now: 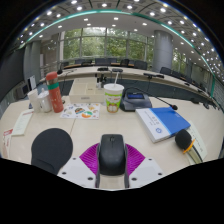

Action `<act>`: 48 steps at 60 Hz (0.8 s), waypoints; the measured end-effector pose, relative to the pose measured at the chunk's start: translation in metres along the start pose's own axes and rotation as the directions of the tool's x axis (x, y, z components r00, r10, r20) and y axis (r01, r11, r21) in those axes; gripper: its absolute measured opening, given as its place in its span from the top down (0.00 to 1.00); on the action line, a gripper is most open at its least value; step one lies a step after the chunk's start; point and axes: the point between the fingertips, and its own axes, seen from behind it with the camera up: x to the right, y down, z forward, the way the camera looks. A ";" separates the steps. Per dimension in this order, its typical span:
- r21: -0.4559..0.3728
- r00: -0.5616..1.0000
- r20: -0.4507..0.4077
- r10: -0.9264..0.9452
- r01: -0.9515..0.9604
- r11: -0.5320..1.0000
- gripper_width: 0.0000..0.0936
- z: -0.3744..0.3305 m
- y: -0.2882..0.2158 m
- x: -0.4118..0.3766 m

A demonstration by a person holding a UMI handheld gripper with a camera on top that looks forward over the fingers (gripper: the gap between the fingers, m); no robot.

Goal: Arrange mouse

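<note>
A black computer mouse (112,153) sits between my gripper's (112,160) two fingers, whose purple pads (90,157) press on both of its sides. The gripper is shut on the mouse and holds it just above the light table (100,128). A black mouse pad (51,148) lies on the table just left of the fingers.
Beyond the fingers stand a paper cup with a straw (113,96), a red bottle (55,93) and a white container (44,100). A blue-and-white book (162,122) lies to the right, with a dark and yellow object (184,140) near it. Office desks and windows lie behind.
</note>
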 end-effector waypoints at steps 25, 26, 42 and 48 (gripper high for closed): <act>-0.006 0.989 0.149 -0.025 0.026 1.000 0.66 0.022 -0.020 -0.233; -0.015 0.989 0.144 -0.026 0.029 0.999 0.66 0.025 -0.015 -0.238; -0.112 0.995 0.094 -0.030 0.041 0.993 0.49 0.059 0.039 -0.249; -0.105 0.996 0.079 -0.045 0.053 0.993 0.10 0.048 0.034 -0.244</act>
